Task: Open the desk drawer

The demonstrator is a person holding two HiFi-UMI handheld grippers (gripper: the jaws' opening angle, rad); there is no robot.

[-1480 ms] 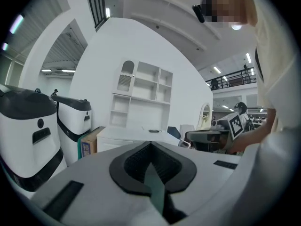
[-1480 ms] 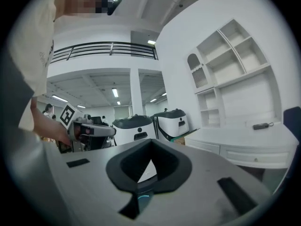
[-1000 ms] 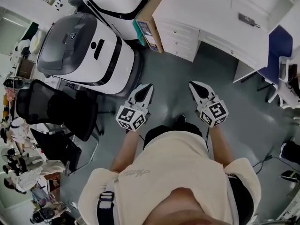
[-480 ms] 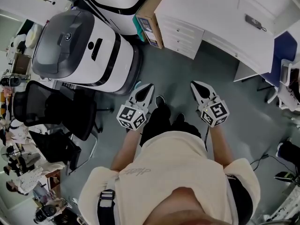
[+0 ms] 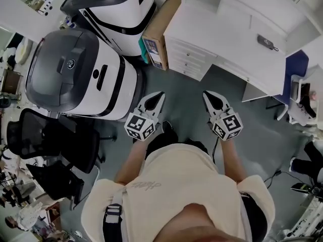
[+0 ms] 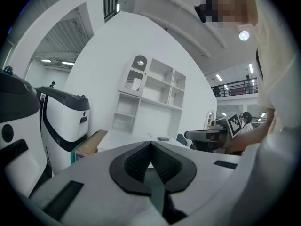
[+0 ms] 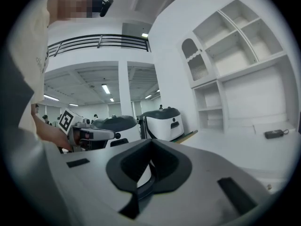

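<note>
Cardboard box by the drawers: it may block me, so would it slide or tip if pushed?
Probably stiff: the cardboard box shows flat faces and straight edges. Standing narrow and tall beside the drawer unit, it may tip rather than slide. Its weight cannot be told.

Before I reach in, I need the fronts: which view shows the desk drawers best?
The head view: the desk drawers stack in plain sight under the desktop. Both gripper views catch only that desktop; no drawer fronts.

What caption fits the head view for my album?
Person standing with left hand-held gripper and right hand-held gripper shut, facing the white desk and its closed drawers.
</note>
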